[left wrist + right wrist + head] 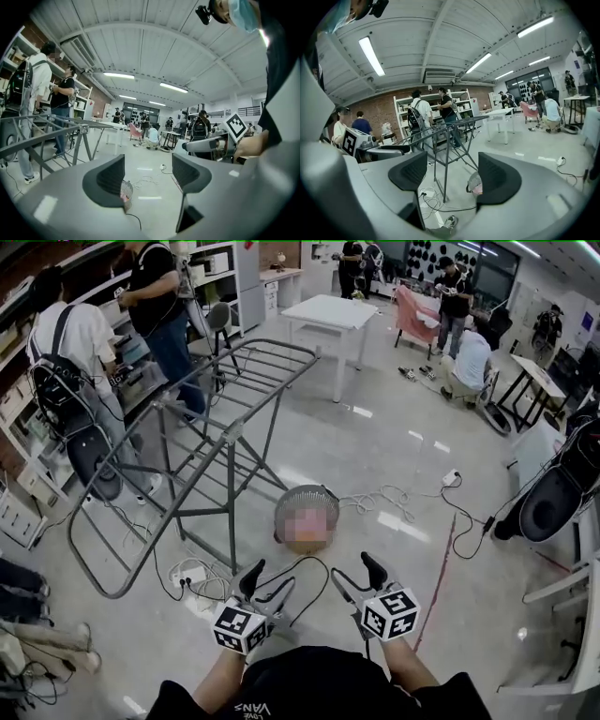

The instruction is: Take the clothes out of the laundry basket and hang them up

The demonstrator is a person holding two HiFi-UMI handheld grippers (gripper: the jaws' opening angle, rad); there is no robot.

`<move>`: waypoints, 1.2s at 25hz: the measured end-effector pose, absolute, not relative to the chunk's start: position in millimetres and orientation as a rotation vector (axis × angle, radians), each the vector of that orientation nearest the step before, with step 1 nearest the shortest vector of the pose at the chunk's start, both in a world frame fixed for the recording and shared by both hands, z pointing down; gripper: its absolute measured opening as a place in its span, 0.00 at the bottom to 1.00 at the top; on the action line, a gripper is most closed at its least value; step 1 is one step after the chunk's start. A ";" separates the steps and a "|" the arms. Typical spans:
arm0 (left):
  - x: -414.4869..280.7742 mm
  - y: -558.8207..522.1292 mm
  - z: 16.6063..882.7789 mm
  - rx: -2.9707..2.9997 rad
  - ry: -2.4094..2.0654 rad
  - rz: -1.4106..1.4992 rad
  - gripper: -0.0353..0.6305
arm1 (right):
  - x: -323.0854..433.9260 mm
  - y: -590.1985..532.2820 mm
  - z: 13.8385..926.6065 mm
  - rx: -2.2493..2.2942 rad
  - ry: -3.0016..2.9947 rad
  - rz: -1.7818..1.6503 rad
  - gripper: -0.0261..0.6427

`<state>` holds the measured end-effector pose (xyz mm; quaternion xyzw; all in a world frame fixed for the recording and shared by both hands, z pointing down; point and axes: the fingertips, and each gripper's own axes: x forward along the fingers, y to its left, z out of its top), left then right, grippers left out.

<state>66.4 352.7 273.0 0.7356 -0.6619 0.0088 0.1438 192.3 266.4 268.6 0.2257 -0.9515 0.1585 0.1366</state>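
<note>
Left gripper (270, 582) and right gripper (356, 570) at bottom centre, jaws wide apart, empty. Round grey wire-mesh laundry basket (307, 491) mid-frame on the floor, beside grey metal drying rack (234, 381). I risk snagging the loose floor cables (375, 498) when reaching in.

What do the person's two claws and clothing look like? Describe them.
Left claw and right claw match: grey bodies, two dark jaws with ribbed pads, and a white cube of black square markers behind each. The person wears a black top with pale lettering.
</note>
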 end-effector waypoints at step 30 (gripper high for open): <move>-108.7 136.5 388.6 1.932 -1.745 0.150 0.49 | 36.3 31.9 417.9 0.555 -2.362 0.571 0.54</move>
